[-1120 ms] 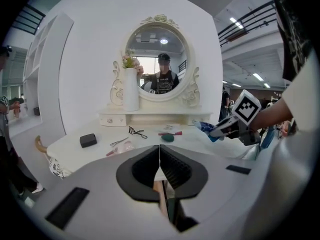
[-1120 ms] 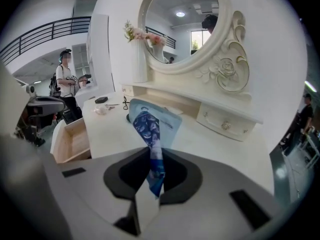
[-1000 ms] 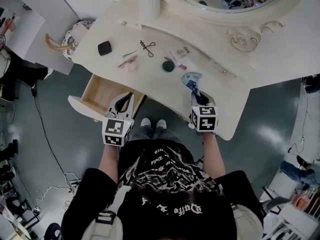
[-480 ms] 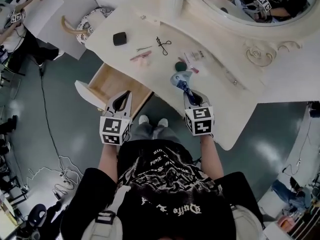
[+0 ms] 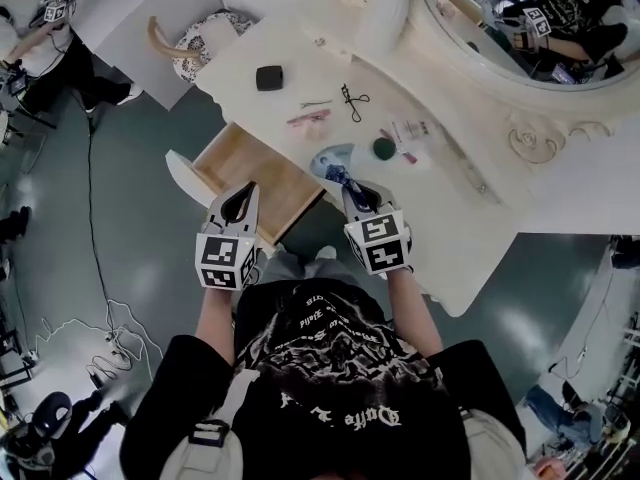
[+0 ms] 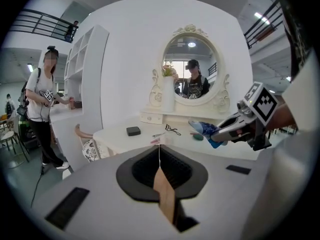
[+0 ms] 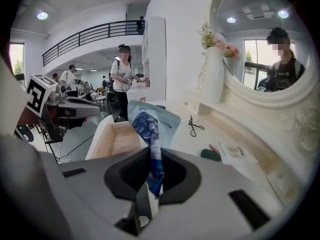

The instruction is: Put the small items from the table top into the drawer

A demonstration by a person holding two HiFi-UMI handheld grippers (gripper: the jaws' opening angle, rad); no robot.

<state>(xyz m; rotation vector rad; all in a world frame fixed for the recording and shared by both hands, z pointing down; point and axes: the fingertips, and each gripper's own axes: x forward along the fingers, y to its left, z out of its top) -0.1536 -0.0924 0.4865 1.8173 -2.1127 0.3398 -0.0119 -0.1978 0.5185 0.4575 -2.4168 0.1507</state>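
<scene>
My right gripper [image 5: 350,187] is shut on a blue-and-white packet [image 5: 334,159], held up at the table's front edge beside the right corner of the open wooden drawer [image 5: 236,174]. In the right gripper view the packet [image 7: 147,122] stands out of the jaws [image 7: 150,155], with the drawer [image 7: 116,138] just left of it. My left gripper [image 5: 246,190] hangs shut and empty over the drawer's front; its tips [image 6: 159,147] meet. On the table lie a black box [image 5: 268,77], an eyelash curler [image 5: 353,100], a pink item [image 5: 308,118], a hairpin [image 5: 317,103], a green disc [image 5: 384,148] and a paper sachet [image 5: 411,130].
A white vase [image 5: 385,13] and an oval mirror [image 5: 520,43] stand at the table's back. A patterned stool [image 5: 205,38] sits left of the table. A person [image 6: 42,109] stands by the shelves at the left, and cables [image 5: 110,328] lie on the floor.
My right gripper has carried the packet leftward along the table's front edge, from right of the green disc to beside the drawer. My left gripper has stayed near the drawer's front.
</scene>
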